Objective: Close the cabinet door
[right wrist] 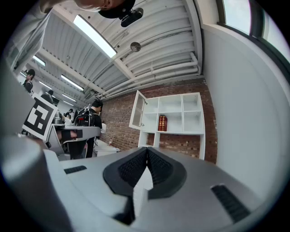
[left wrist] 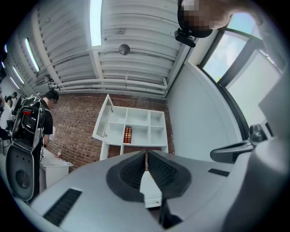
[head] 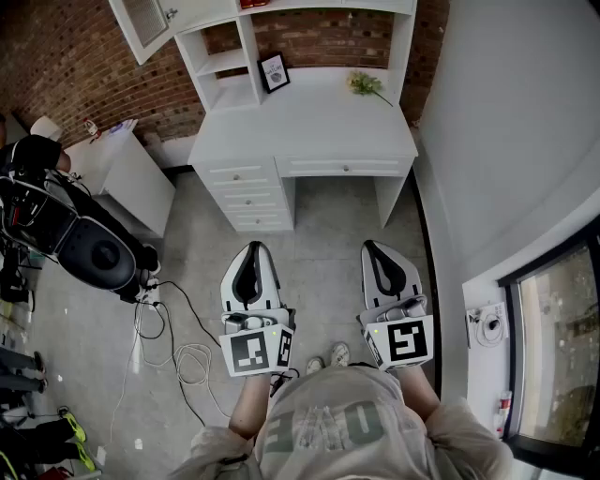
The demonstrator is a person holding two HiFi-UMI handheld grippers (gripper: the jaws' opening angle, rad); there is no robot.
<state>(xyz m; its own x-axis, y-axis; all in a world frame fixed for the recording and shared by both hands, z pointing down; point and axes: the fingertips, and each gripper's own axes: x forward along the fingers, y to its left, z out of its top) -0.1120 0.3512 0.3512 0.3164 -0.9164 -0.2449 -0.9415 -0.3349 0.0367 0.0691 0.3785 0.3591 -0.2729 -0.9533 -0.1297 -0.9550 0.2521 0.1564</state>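
Note:
The white cabinet door (head: 141,23) stands swung open at the upper left of the white hutch (head: 309,9) over the desk (head: 305,122). In the left gripper view the door (left wrist: 103,118) hangs open beside shelves that hold red books (left wrist: 128,134). The right gripper view shows the same door (right wrist: 138,112) and books (right wrist: 162,122). My left gripper (head: 253,247) and right gripper (head: 373,246) are side by side over the floor, well short of the desk. Both point toward the desk. Each is shut with nothing held, as seen at the left gripper (left wrist: 146,156) and right gripper (right wrist: 147,152).
A picture frame (head: 274,71) and flowers (head: 367,84) sit on the desk, with drawers (head: 246,197) below. A low white table (head: 122,169), a black speaker on a stand (head: 94,248) and floor cables (head: 178,356) lie to the left. A grey wall (head: 506,141) runs along the right.

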